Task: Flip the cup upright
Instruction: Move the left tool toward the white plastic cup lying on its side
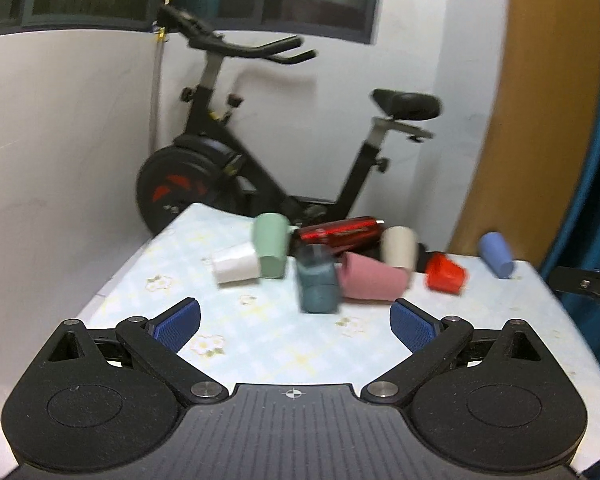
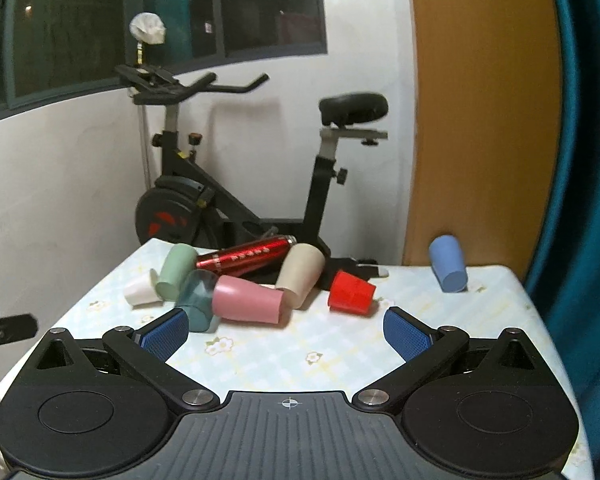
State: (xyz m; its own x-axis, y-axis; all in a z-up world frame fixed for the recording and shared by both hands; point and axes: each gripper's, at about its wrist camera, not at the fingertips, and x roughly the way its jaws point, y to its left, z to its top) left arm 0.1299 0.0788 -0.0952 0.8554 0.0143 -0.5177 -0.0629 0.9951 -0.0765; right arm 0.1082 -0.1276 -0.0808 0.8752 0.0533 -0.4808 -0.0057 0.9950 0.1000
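Two matching black grippers with blue pads

The left gripper (image 1: pixel 296 322) and right gripper (image 2: pixel 286 330) each have ribbed grey bases bearing a small crosshair mark, round black housings on both sides, black linkage arms joined by silver screws, and textured blue pads (image 2: pixel 406 338) on the fingers.

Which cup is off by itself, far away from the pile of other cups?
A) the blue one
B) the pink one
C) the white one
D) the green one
A: the blue cup lies alone near the table's far right edge, while the pink cup, green cup and white cup crowd together.
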